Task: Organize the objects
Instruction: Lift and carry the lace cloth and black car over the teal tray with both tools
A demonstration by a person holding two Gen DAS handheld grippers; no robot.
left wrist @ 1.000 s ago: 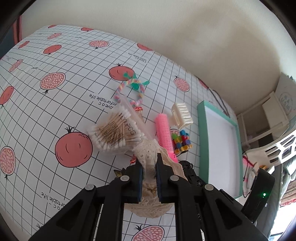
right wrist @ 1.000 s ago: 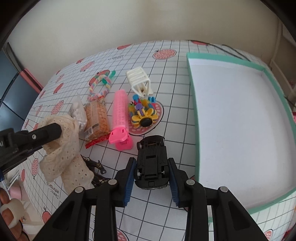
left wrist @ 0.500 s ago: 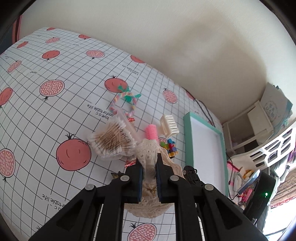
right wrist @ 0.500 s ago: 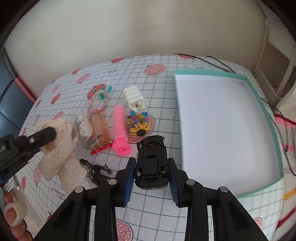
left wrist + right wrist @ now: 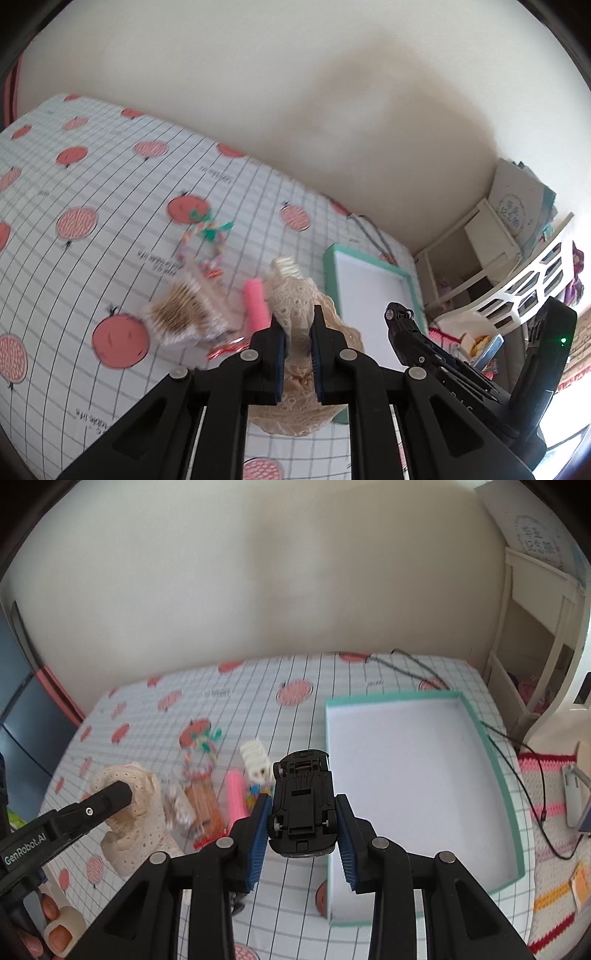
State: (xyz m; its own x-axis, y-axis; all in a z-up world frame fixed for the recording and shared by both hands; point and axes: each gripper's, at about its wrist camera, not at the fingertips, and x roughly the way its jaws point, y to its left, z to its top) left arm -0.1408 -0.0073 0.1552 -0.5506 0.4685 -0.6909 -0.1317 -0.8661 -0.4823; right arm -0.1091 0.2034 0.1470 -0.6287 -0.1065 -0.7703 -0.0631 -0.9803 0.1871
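Observation:
My left gripper [image 5: 298, 325] is shut on a cream lace cloth [image 5: 295, 306], which hangs bunched above the table; the same cloth [image 5: 135, 812] shows at the left of the right wrist view. My right gripper [image 5: 301, 808] is shut on a black toy car [image 5: 303, 801], held underside up in the air just left of the teal-rimmed white tray [image 5: 498, 775]. From the left wrist view the car [image 5: 406, 328] appears at the right, beside the tray [image 5: 330, 280]. On the table lie a pink hair roller [image 5: 236, 797], a bag of cotton swabs [image 5: 184, 314], a white hair claw [image 5: 255, 757] and a pastel bracelet [image 5: 207, 236].
The table carries a gridded cloth with red fruit prints [image 5: 295, 694]. A black cable [image 5: 417, 664] runs along the table's far edge and down the right side. White shelving [image 5: 535, 627] and a striped rug [image 5: 554, 812] lie at the right. A person's thumb [image 5: 59, 934] shows at lower left.
Both grippers have risen well above the table, carrying the cloth and the car. The loose items now look smaller and farther below, and the car has shifted toward the tray.

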